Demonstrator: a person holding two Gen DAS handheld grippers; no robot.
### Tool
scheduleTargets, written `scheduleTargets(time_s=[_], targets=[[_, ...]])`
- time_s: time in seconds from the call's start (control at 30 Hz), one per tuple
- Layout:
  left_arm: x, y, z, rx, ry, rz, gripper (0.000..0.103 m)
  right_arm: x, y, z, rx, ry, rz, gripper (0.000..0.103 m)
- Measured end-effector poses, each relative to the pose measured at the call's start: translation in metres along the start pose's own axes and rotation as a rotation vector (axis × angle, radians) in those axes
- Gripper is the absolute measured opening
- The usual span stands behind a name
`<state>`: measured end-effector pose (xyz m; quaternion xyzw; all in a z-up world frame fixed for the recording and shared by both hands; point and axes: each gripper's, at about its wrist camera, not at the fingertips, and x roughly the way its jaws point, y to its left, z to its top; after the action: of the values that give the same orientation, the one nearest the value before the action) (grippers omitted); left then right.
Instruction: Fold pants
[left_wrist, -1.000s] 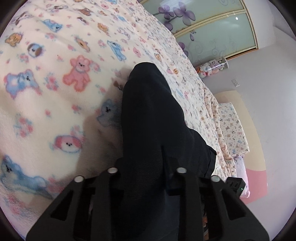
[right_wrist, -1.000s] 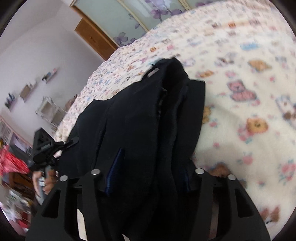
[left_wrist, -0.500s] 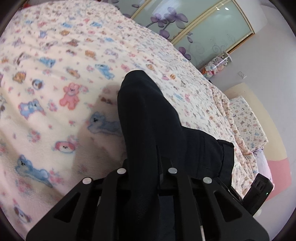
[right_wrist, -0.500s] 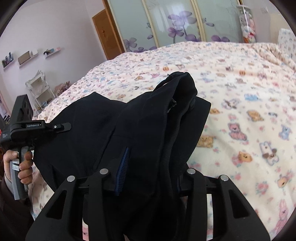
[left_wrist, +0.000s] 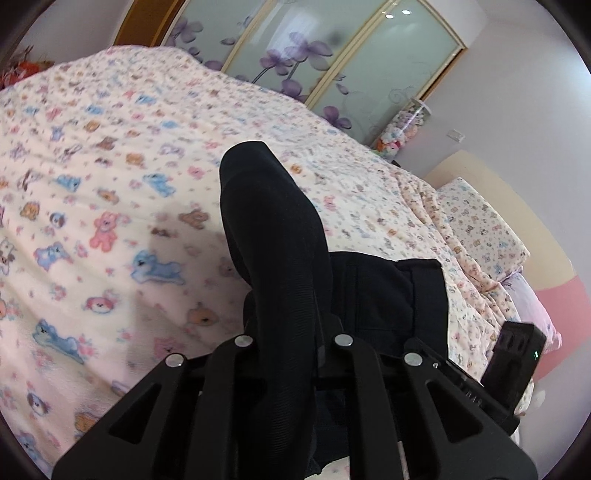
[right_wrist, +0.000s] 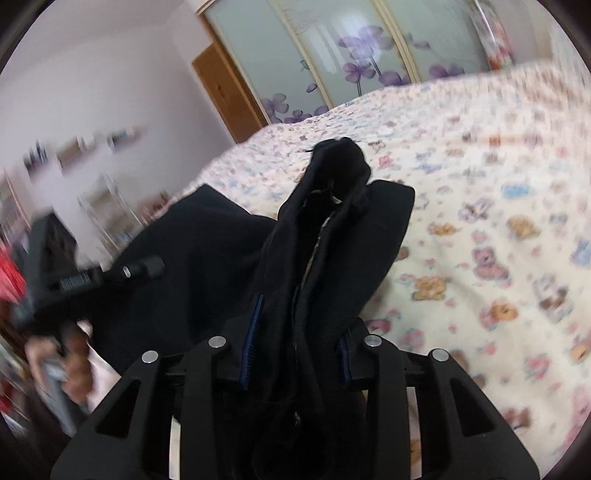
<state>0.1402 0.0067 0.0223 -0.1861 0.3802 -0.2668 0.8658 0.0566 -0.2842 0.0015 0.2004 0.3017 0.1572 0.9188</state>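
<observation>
Since the earlier frame both grippers have lifted, and more of the bed (left_wrist: 110, 206) and the wardrobe doors (left_wrist: 332, 66) now fills the upper frame. The black pants (left_wrist: 273, 236) hang bunched in the center, raised off the blanket. The left gripper (left_wrist: 291, 332) is pinched tight on a fold. The right gripper (right_wrist: 295, 339) is closing around thicker fabric. Only the right view shows, at its left edge, the person's hand (right_wrist: 70, 365).
</observation>
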Motion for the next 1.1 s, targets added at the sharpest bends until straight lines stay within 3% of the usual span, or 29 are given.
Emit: scheduleTargets(time_s=[0.2,0.4,0.6,0.7,0.8,0.87,0.93,1.0,1.07,1.1], targets=[[0.008,-0.019,-0.001,0.011,-0.019,-0.057,0.011,-0.014,-0.022,0.014,0.086,-0.032,0.051,0.034],[0.031,-0.037,0.005,-0.039,-0.04,-0.171,0.011,-0.038,-0.054,0.035,0.149,-0.113,0.064,0.033],[0.055,-0.048,0.009,-0.045,-0.087,-0.194,0.011,-0.044,-0.088,0.057,0.152,-0.188,0.041,0.033],[0.079,-0.028,0.01,-0.098,-0.035,-0.138,0.011,-0.036,-0.112,0.056,0.215,-0.18,0.014,0.033],[0.111,0.004,0.003,-0.217,0.067,-0.073,0.013,-0.015,-0.13,0.047,0.27,-0.091,-0.087,0.033],[0.117,0.019,-0.001,-0.292,0.076,-0.12,0.015,-0.01,-0.14,0.042,0.301,-0.069,-0.109,0.033],[0.119,0.023,-0.002,-0.325,0.093,-0.117,0.028,-0.011,-0.144,0.04,0.34,-0.062,-0.102,0.036],[0.117,0.021,-0.001,-0.298,0.097,-0.019,0.057,-0.01,-0.145,0.036,0.342,-0.044,-0.14,0.049],[0.115,0.023,-0.001,-0.304,0.088,0.006,0.061,-0.009,-0.148,0.032,0.353,-0.013,-0.196,0.064],[0.111,0.025,0.0,-0.332,0.083,0.008,0.066,-0.01,-0.151,0.032,0.374,-0.002,-0.203,0.067]])
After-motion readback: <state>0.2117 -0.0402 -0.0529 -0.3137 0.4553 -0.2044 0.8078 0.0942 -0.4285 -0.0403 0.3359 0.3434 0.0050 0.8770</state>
